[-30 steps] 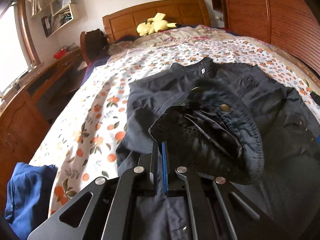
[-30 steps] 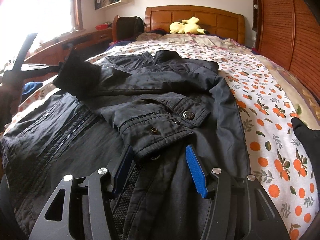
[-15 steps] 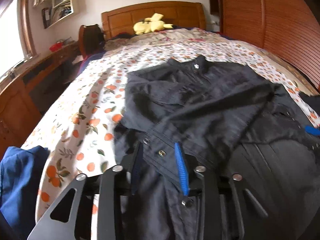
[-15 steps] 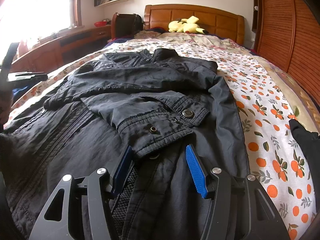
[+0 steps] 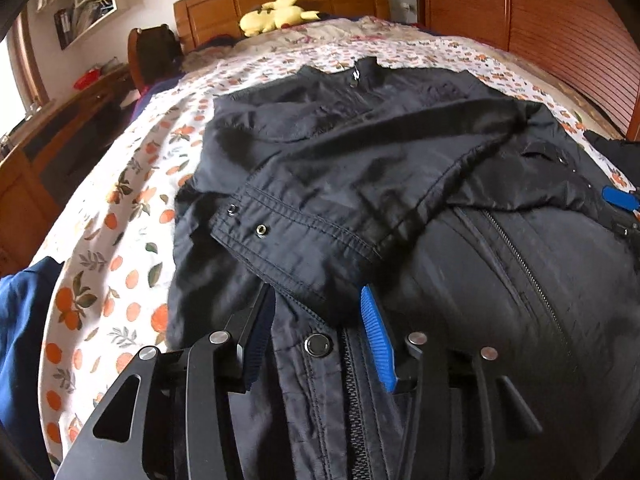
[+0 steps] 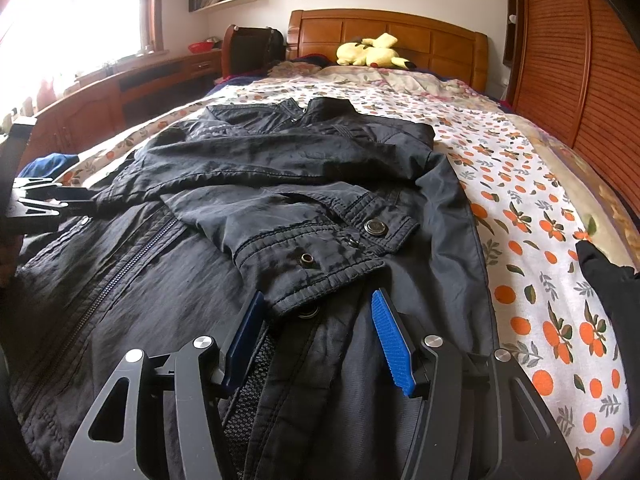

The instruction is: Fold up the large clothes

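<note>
A black jacket (image 5: 360, 152) lies front up on the bed with its zip closed, and both sleeves are folded across the chest. My left gripper (image 5: 316, 300) hangs low over the left sleeve's cuff (image 5: 296, 248). Its jaws are opening, and the cuff's edge lies loose between the pads, which do not press on it. My right gripper (image 6: 318, 300) stands open just above the jacket (image 6: 280, 152), with the right sleeve's snap-button cuff (image 6: 312, 256) lying between its fingers, not pinched. The left gripper (image 6: 52, 204) also shows at the left edge of the right wrist view.
The bed has a sheet (image 6: 520, 208) printed with oranges. A yellow plush toy (image 6: 370, 54) lies by the wooden headboard (image 6: 400, 28). A blue cloth (image 5: 24, 340) hangs off the left side. A dark garment (image 6: 612, 288) lies at the right edge, before a slatted wooden wall (image 6: 580, 60).
The left gripper held the sleeve cuff raised a second ago. It has since come down, parted its jaws and let go, and the sleeve now lies flat across the chest. The right gripper stayed still.
</note>
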### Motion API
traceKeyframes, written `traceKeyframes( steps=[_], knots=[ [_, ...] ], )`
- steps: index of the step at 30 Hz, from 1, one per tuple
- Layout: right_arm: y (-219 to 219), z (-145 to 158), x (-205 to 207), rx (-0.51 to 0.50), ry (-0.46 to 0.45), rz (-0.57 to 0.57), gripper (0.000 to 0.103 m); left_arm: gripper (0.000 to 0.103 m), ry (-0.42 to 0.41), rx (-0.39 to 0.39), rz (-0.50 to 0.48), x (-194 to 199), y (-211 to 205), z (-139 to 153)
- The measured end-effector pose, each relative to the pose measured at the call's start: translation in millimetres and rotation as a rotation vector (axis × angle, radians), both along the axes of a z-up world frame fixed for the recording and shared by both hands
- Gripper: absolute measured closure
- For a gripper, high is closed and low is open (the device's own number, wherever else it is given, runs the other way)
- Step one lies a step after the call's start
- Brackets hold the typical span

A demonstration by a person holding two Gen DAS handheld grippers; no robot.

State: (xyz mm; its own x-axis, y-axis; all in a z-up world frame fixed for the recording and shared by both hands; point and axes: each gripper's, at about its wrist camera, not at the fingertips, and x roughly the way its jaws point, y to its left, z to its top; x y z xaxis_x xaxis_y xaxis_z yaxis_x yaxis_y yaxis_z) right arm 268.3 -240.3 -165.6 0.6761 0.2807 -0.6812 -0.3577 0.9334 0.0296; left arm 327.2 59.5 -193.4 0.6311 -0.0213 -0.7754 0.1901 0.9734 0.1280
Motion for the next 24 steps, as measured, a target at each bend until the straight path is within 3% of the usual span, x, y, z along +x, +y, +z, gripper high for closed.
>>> traceKeyframes(
  steps=[2,3,4,5,18,24],
  knots=[
    [0.0,0.0,-0.1,0.001,0.000,0.000,0.050,0.060,0.027,-0.012,-0.013,3.2,-0.8,-3.7],
    [0.0,0.1,-0.2,0.001,0.000,-0.001,0.050,0.079,0.042,-0.020,-0.018,5.1,-0.4,-5.7],
    [0.0,0.1,-0.2,0.000,0.000,-0.001,0.050,0.090,0.057,-0.034,-0.023,6.4,0.4,-7.3],
    [0.3,0.0,-0.3,0.001,-0.001,-0.001,0.050,0.093,0.061,-0.049,-0.031,6.0,0.7,-7.2],
    [-1.8,4.6,3.7,0.005,0.015,-0.005,0.050,0.093,-0.086,-0.108,-0.088,-60.4,-29.3,47.5],
    [-6.7,26.4,-5.3,-0.016,-0.023,-0.041,0.050,0.090,-0.134,-0.126,-0.072,-81.4,-28.8,59.6]
  ],
)
